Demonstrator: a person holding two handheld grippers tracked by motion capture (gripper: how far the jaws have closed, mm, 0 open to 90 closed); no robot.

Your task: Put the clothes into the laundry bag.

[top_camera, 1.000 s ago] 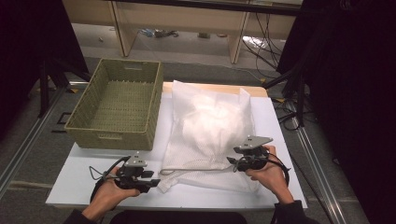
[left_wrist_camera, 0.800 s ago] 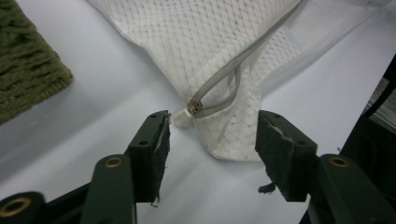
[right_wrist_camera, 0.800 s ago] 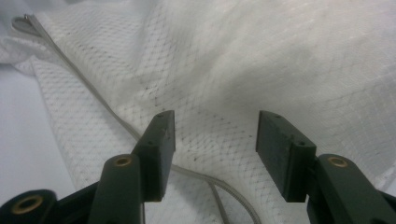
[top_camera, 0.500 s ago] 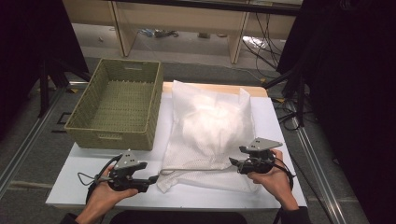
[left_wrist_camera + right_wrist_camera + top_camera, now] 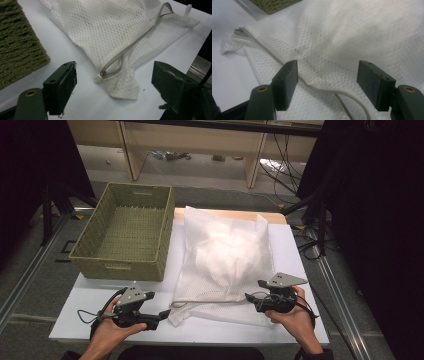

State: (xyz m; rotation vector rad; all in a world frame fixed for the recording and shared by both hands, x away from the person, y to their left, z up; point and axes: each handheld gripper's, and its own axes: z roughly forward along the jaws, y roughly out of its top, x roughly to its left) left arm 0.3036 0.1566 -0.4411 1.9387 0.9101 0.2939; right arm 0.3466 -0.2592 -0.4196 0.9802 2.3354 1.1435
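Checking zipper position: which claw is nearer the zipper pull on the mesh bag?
The left claw: the zipper pull lies just ahead of its open jaws, at the mesh bag corner. The right claw sits at the zipper's other end.

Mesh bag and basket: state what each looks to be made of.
Mesh bag: thin white synthetic netting, seemingly; a fine diamond weave shows, with a grey zipper along its edge. Basket: olive woven cord or paper rope, matte, judging by twisted strands.

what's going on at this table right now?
A person works a white mesh laundry bag with a gripper in each hand. Both the left gripper and the right gripper have just been opening and now stand open, holding nothing, at the bag's zipper edge. A woven basket sits empty beside it.
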